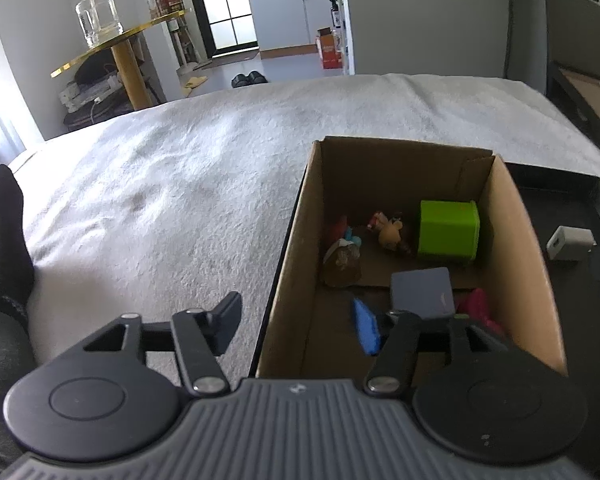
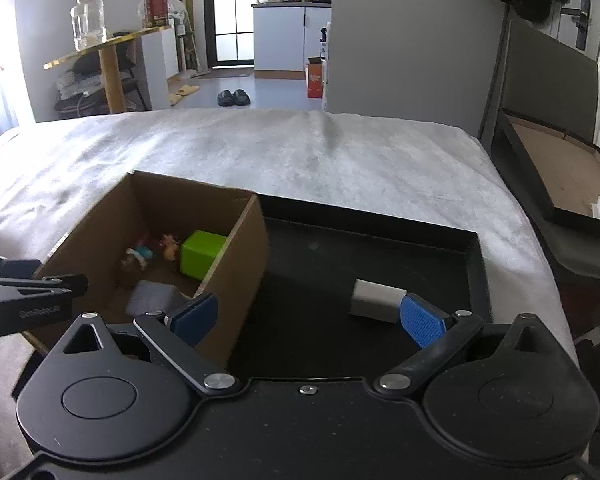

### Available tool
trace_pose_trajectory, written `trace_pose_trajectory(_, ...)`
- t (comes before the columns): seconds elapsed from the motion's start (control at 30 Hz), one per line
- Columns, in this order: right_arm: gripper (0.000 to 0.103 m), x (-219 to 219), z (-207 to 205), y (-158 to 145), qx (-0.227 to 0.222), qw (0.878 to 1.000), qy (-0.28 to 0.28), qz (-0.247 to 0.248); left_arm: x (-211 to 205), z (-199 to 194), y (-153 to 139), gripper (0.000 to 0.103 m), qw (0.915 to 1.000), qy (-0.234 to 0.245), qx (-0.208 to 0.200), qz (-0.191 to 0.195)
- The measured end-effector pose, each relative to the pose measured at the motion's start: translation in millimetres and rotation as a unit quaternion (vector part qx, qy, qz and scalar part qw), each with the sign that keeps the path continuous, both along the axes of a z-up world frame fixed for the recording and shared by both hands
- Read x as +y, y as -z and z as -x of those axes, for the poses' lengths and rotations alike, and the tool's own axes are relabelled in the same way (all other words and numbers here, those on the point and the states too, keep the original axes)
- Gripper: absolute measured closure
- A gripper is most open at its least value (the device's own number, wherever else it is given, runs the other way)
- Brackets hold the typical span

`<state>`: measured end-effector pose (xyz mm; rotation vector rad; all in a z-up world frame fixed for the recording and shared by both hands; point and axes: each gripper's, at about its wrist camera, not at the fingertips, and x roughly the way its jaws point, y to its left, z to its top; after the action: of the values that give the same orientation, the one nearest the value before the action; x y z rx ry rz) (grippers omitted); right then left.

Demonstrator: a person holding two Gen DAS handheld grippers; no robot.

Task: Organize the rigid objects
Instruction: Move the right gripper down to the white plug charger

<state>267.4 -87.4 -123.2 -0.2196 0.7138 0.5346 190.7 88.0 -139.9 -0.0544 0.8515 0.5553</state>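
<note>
Both tongs stood released. The left tongs (image 1: 340, 316) straddled the box (image 1: 288, 264) wall, a grey block (image 1: 420, 292) just ahead, perhaps untouched. The right tongs (image 2: 306, 316) gaped, white block (image 2: 374, 300) beside one pad.

Both hand-held grippers (image 1: 300, 316) (image 2: 308, 316) open — empty.

The black tray (image 2: 476, 264) lies mostly bare around the white block (image 2: 376, 300) — the cardboard box (image 2: 240, 264) wall bars its left side.
</note>
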Motion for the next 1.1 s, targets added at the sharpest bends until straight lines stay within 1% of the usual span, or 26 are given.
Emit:
trace_pose_trajectory(0.07, 0.004, -4, -2, 1, 0.002, 1.0, 0.001, -0.002, -1, -2, 1, 0.036, 1.0, 0.001, 0.004, -0.004)
trace_pose_trajectory(0.2, 0.004, -9, -9, 5, 0.006, 1.0, 0.005, -0.001, -2, -4, 3, 0.03, 0.9999, 0.002, 0.01, -0.006)
trace_pose_trajectory(0.27, 0.004, -12, -13, 8, 0.008, 1.0, 0.008, -0.001, -3, -5, 2, 0.025, 0.9999, 0.001, 0.008, -0.012)
trace_pose_trajectory(0.33, 0.004, -14, -16, 12, 0.01, 1.0, 0.011, 0.002, -3, -5, 2, 0.023, 0.9998, -0.002, 0.009, -0.017)
trace_pose_trajectory(0.5, 0.004, -20, -25, 23, 0.011, 1.0, 0.018, 0.006, -1, -7, 4, 0.023, 0.9998, -0.005, 0.01, -0.016)
trace_pose_trajectory(0.63, 0.005, -24, -34, 33, 0.008, 0.999, 0.037, 0.015, 2, -9, 5, 0.023, 0.9998, -0.009, 0.011, -0.014)
trace_pose_trajectory(0.73, 0.011, -25, -42, 41, 0.021, 0.999, 0.042, 0.014, 5, -9, 5, 0.023, 0.9997, -0.016, 0.011, -0.013)
trace_pose_trajectory(0.83, 0.017, -23, -50, 50, 0.021, 0.999, 0.04, 0.023, 8, -9, 7, 0.023, 0.9997, -0.021, 0.012, -0.011)
trace_pose_trajectory(0.97, 0.017, -19, -56, 56, 0.028, 0.998, 0.041, 0.026, 9, -10, 8, 0.023, 0.9996, -0.023, 0.012, -0.009)
trace_pose_trajectory(1.1, 0.017, -13, -65, 63, 0.039, 0.998, 0.053, 0.02, 7, -11, 10, 0.023, 0.9997, -0.016, 0.015, -0.011)
